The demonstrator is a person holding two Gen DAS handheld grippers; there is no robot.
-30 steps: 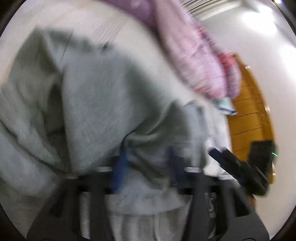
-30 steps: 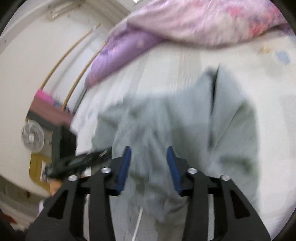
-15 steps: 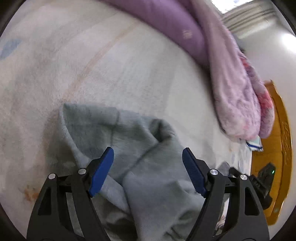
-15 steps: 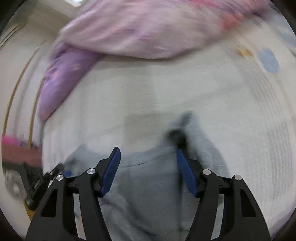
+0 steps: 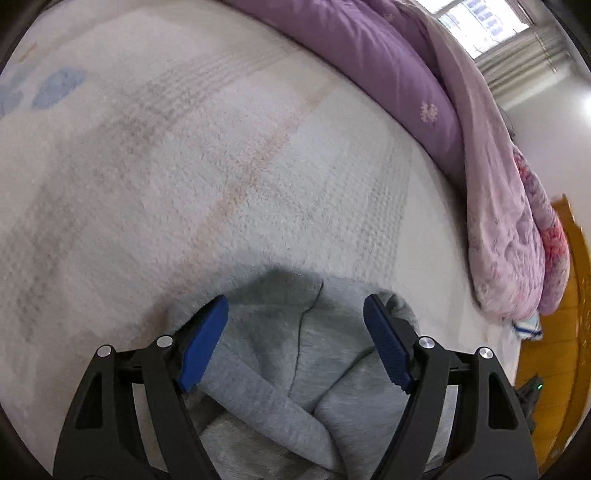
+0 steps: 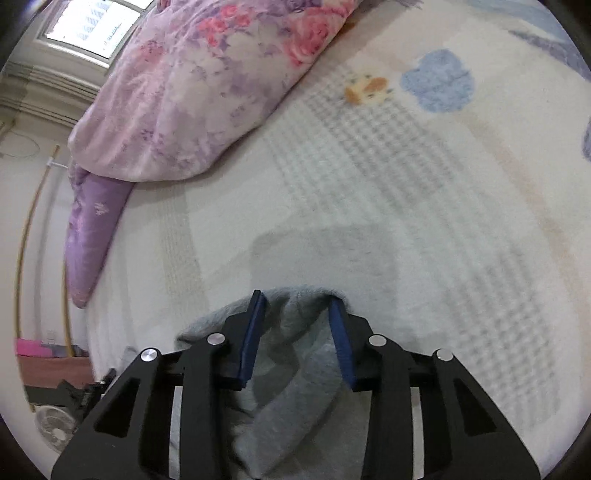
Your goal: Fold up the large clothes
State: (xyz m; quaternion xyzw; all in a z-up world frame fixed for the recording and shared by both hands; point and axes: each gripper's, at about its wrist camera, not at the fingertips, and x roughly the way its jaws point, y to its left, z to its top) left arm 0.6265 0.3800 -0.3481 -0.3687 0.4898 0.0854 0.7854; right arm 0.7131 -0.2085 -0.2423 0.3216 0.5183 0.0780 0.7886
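Grey garment (image 5: 306,354): soft fleecy knit, bunched into thick rounded folds with a flat ribbed band crossing it on a slant; it lies on the bed at the near edge of both wrist views, its lower part cut off by the frame and by the black claw arms, so its full shape and kind cannot be made out. In the right wrist view the same garment (image 6: 291,350) shows as a rumpled mound with one dark crease down its middle. Left claw (image 5: 295,343): black frame, blue ribbed pads, jaws standing wide, having opened a little further within the last second, with the garment heaped between them; the pads do not press on the cloth. Right claw (image 6: 297,339): same build, jaws partly open and just closing in, a fold of the grey cloth standing between the pads (image 6: 253,339); whether they already pinch it cannot be told. Bed cover (image 5: 221,166): pale plush, nubbly pile, faint woven check bands and a washed-out peach stripe, with blue and orange printed motifs (image 6: 437,81) toward the far side. Quilt (image 6: 199,85): puffy, pink and lilac floral, heaped along the far edge of the bed, with a plain purple underside (image 5: 373,62) bearing a small white snowflake print. Window (image 6: 92,26): bright, detail washed out. Wooden panel (image 5: 561,332): orange-brown, partly cut off by the frame edge. Fan (image 6: 55,430): white, small, blurred at the lower left.
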